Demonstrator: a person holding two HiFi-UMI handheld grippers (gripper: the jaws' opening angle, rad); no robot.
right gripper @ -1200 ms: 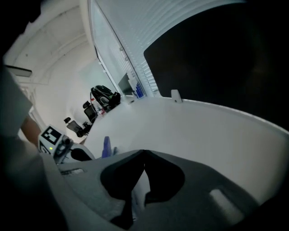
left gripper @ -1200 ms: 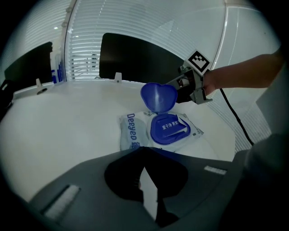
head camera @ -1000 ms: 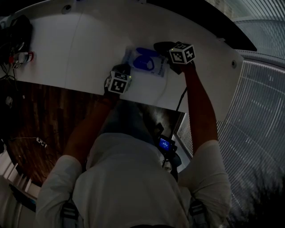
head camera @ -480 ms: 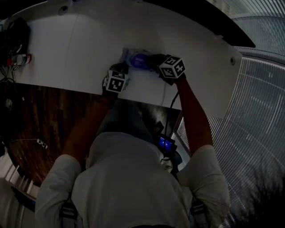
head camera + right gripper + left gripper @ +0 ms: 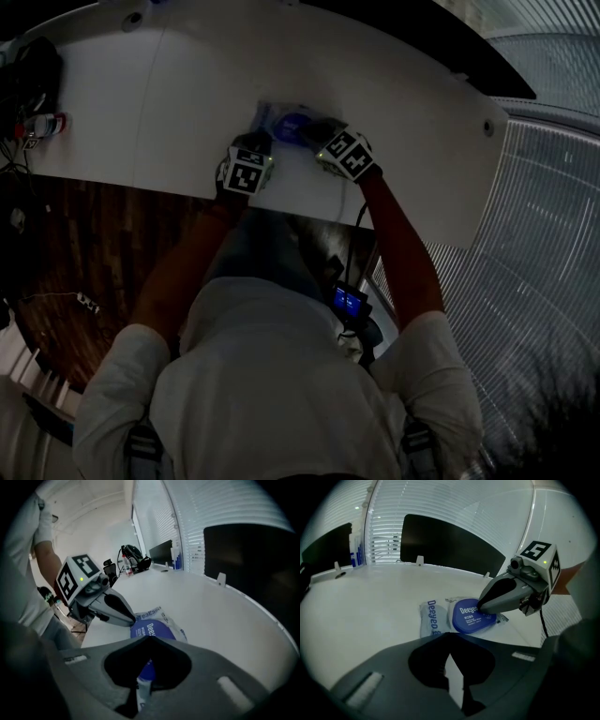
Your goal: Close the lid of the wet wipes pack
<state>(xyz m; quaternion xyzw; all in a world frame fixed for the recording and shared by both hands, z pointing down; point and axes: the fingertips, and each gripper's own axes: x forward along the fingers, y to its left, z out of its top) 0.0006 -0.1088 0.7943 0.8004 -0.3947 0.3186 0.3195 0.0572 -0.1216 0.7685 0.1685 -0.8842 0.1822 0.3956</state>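
The wet wipes pack (image 5: 432,618) lies on the white table (image 5: 187,84), its round blue lid (image 5: 468,617) lying flat on top. My right gripper (image 5: 482,607) is shut and its tip rests on the lid's right part; in its own view the right gripper (image 5: 149,639) hangs just over the blue lid (image 5: 151,628). My left gripper (image 5: 449,635) is shut with nothing in it, its tip at the pack's near left edge. In the head view the left gripper (image 5: 260,141) and right gripper (image 5: 307,132) meet over the pack (image 5: 281,120).
The table's near edge (image 5: 187,190) runs just under both grippers, with wooden floor below it. Dark gear and cables (image 5: 33,80) sit at the table's far left. A black screen (image 5: 445,543) stands behind the pack by the blinds.
My right gripper has swung left and down onto the pack. The blue lid, larger and raised a second ago, now lies flat under its tip. The left gripper has barely moved.
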